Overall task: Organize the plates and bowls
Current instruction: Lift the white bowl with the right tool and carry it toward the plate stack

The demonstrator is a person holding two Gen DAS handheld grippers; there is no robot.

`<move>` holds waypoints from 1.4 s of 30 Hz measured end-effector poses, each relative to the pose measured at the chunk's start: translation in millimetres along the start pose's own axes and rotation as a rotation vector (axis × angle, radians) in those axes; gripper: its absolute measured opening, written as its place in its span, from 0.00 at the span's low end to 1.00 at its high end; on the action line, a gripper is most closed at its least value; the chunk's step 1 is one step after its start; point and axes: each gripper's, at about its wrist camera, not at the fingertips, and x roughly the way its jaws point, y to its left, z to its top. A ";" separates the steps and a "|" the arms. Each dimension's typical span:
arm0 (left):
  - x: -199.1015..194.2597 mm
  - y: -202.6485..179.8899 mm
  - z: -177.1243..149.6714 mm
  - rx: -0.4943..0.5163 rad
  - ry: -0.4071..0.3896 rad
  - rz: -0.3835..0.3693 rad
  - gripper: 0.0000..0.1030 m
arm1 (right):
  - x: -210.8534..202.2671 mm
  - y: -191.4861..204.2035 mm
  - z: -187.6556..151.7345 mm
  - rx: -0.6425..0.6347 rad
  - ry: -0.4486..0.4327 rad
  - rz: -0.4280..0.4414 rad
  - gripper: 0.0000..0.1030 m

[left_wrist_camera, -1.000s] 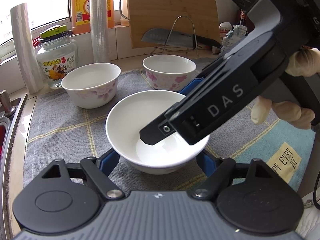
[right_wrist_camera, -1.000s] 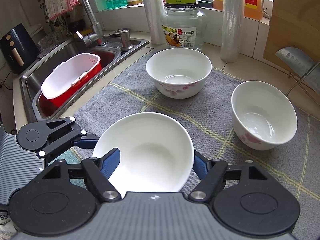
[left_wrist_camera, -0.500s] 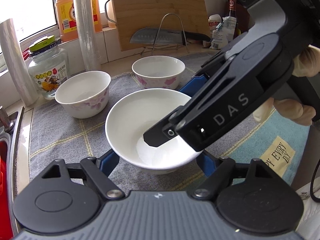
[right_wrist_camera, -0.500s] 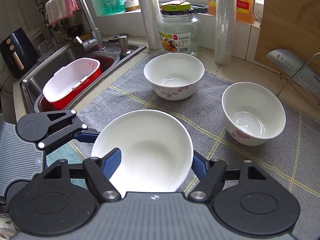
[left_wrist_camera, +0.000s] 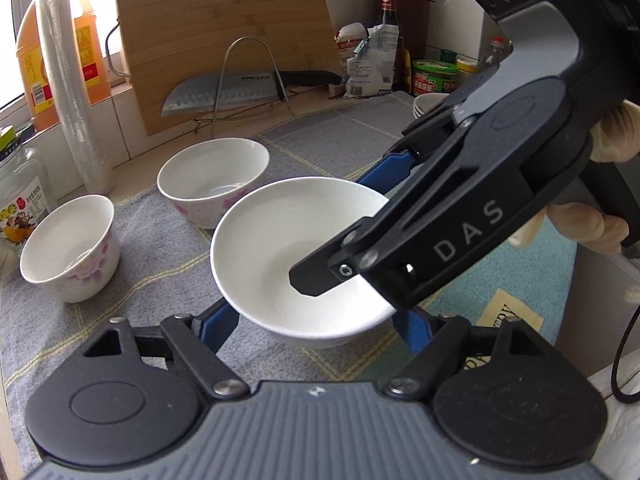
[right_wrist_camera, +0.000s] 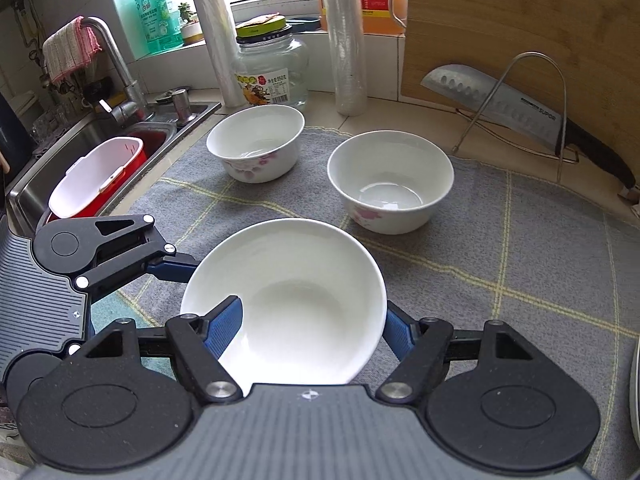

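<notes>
White bowl (right_wrist_camera: 304,296) between both hand-held grippers

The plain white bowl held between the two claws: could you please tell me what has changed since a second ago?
Both the left claw and right claw carried the plain white bowl sideways, away from the sink; the two floral bowls now sit further left in both views. The grips are unchanged, and the floral bowls kept their places on the grey cloth.
</notes>
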 end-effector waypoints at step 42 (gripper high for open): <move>85.4 -52.4 60.6 0.050 0.009 -0.134 0.81 | -12.0 -108.2 -29.6 0.124 -0.001 -0.152 0.79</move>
